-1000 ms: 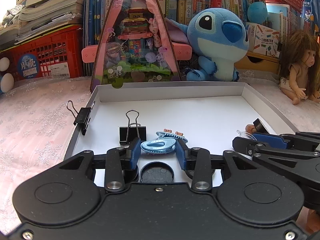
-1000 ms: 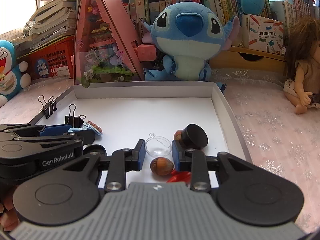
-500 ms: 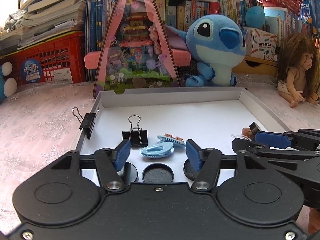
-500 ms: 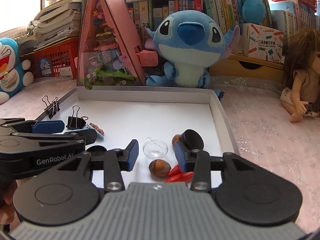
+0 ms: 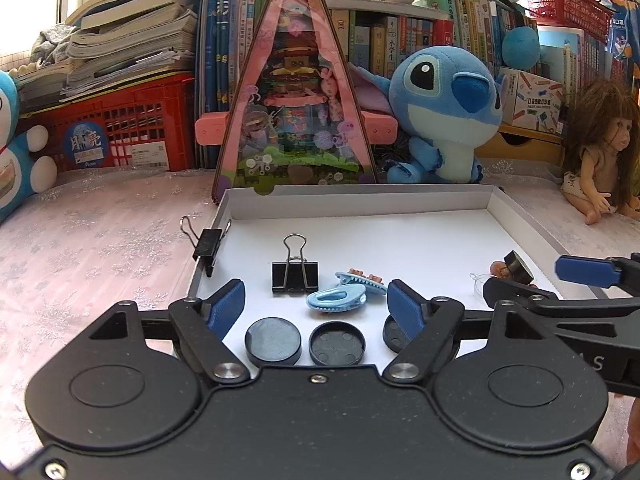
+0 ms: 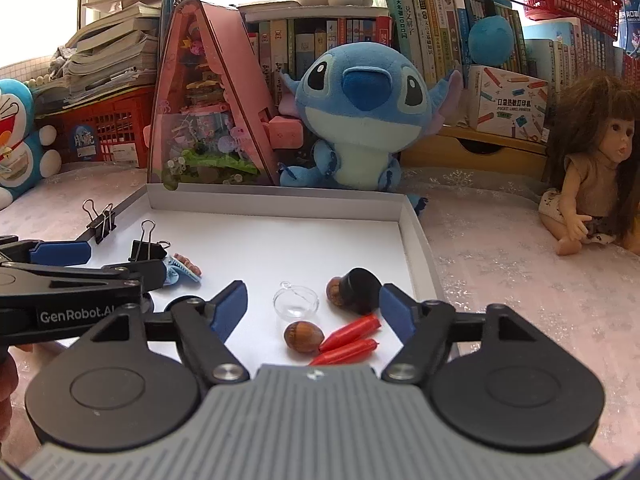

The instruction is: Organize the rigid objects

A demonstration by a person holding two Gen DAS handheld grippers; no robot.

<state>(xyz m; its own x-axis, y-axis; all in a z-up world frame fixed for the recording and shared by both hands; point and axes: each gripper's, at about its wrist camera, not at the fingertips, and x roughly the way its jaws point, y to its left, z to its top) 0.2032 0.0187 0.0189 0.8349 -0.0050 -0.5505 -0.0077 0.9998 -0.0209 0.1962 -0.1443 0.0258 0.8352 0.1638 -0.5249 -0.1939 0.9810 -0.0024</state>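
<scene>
Both grippers have spread wide and drawn back from the white tray [image 5: 360,204] over the past second: a moment ago the left gripper [image 5: 316,306] was pinched on the light blue hair clip [image 5: 337,298], and the right gripper [image 6: 313,302] was narrowed around the brown acorn [image 6: 304,336]. Now both are released and empty, each item lying free on the tray floor.

The hair clip rests just ahead of the left gripper, between its fingers' line, touching a second blue toothed clip [image 5: 362,279] behind it. A black binder clip [image 5: 295,276] stands ahead and left; another binder clip [image 5: 208,245] bites the tray's left wall. Three black round caps [image 5: 273,339] lie in a row nearest the gripper. This looks like sorting by kind: clips together, caps together.

Ahead of the right gripper sit the acorn, two red chili-shaped pieces [image 6: 352,328] to its right, a clear plastic half-sphere [image 6: 296,300] farther on, and a black-capped acorn [image 6: 354,290] toward the right finger. These natural-looking bits are grouped on the tray's right side.

Judging by the retreat, each hand has finished a placement.
</scene>
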